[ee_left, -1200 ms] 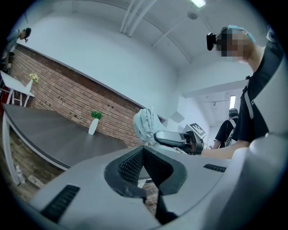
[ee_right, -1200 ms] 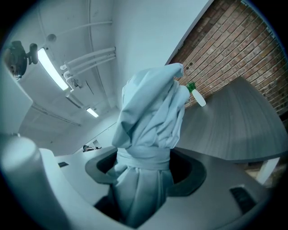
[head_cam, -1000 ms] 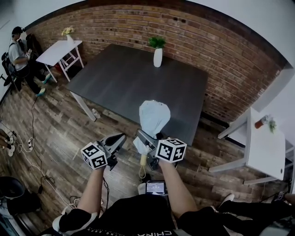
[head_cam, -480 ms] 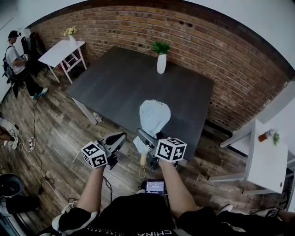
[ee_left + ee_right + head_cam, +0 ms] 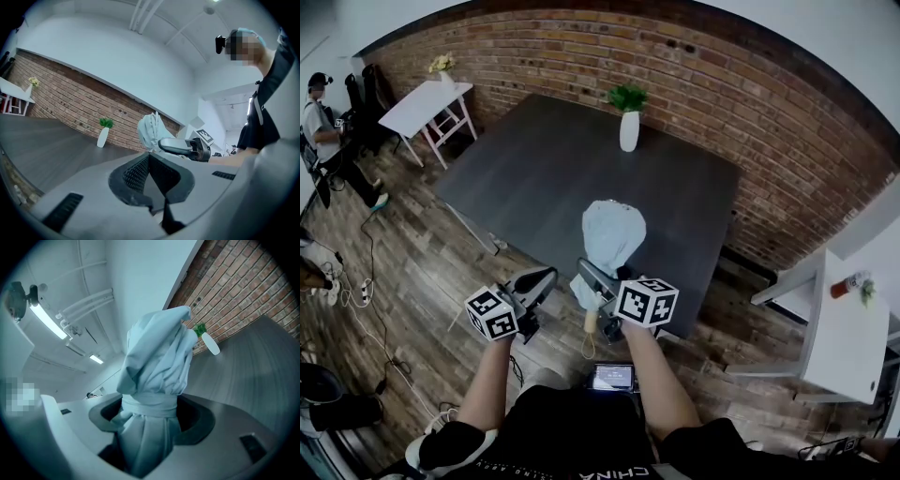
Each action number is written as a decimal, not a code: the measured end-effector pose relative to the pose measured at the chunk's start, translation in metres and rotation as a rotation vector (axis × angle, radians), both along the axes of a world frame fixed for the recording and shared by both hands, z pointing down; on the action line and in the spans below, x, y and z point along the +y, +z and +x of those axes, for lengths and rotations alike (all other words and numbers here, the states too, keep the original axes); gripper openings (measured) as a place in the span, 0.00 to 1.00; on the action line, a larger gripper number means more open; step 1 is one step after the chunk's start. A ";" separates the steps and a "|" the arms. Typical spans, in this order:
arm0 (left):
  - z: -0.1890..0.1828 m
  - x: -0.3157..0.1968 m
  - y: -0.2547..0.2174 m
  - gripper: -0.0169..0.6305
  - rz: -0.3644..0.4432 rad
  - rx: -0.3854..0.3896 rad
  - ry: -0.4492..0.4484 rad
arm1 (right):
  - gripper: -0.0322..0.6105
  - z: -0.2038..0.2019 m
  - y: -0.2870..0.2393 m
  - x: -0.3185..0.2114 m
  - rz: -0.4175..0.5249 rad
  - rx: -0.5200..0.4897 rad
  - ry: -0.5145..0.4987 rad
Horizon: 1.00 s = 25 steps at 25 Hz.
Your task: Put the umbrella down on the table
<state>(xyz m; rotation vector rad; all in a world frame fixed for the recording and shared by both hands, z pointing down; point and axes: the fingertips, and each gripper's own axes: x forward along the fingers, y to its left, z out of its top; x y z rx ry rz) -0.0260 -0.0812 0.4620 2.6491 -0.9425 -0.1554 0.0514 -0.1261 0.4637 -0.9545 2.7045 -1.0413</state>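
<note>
A folded pale blue umbrella (image 5: pixel 610 239) stands out from my right gripper (image 5: pixel 594 281), which is shut on its strapped waist. Its tan handle with a cord loop (image 5: pixel 590 325) hangs behind the jaws. In the right gripper view the umbrella (image 5: pixel 159 366) fills the gap between the jaws of the right gripper (image 5: pixel 152 411). The dark grey table (image 5: pixel 544 169) lies ahead, and the umbrella's bunched end reaches over its near edge. My left gripper (image 5: pixel 532 281) is held beside it at the left, shut and holding nothing. The left gripper view shows the left gripper (image 5: pixel 149 158) and the umbrella (image 5: pixel 149 131) at its right.
A white vase with a green plant (image 5: pixel 628 120) stands near the table's far edge, by the brick wall (image 5: pixel 722 84). A small white table (image 5: pixel 420 105) is at the back left, another white table (image 5: pixel 844 328) at the right. A person (image 5: pixel 321 117) stands far left. Cables (image 5: pixel 366 281) lie on the wooden floor.
The table has come nearer in the head view. Both grippers have been carried forward together, and the umbrella's end now overlaps the table's near edge. The grip is unchanged.
</note>
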 end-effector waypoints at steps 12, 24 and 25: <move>-0.022 -0.055 0.008 0.03 0.001 0.012 0.021 | 0.52 -0.020 0.008 -0.051 -0.006 0.003 0.023; -0.092 -0.158 0.000 0.03 0.009 0.026 0.103 | 0.52 -0.085 -0.001 -0.142 -0.009 0.020 0.105; -0.097 -0.165 -0.001 0.03 0.009 0.027 0.114 | 0.52 -0.090 -0.002 -0.149 -0.009 0.021 0.114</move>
